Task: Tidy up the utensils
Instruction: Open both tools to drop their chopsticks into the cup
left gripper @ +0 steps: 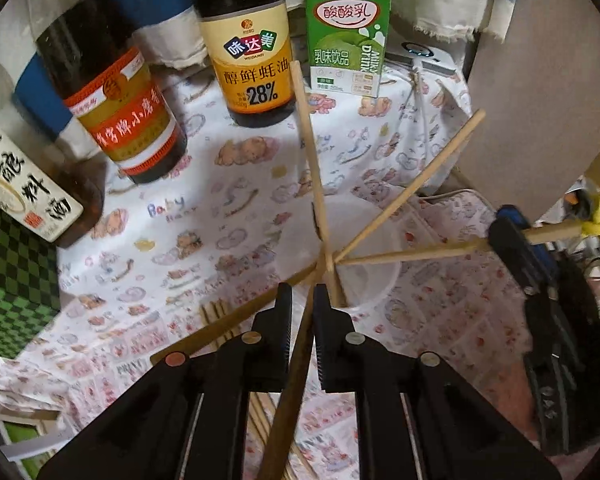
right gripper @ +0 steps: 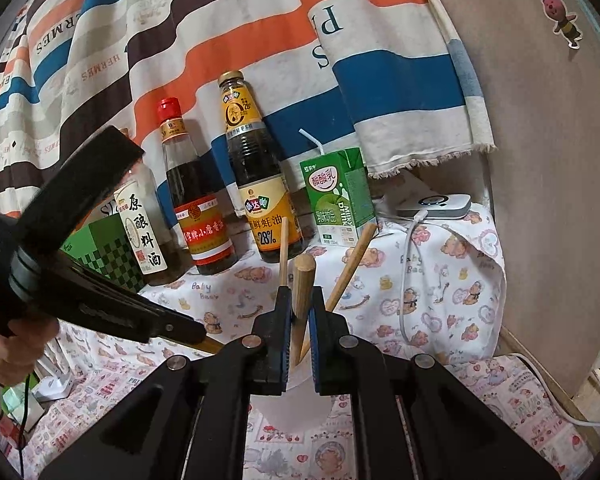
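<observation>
Over patterned tablecloth, each gripper, left and right, clenched on a chopstick.

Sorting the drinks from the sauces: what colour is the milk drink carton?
Green with white, the milk drink carton shows best in the left wrist view.

my left gripper pinches one wooden chopstick above a white cup of fanned chopsticks on the printed tablecloth, my right gripper holding another.
</observation>
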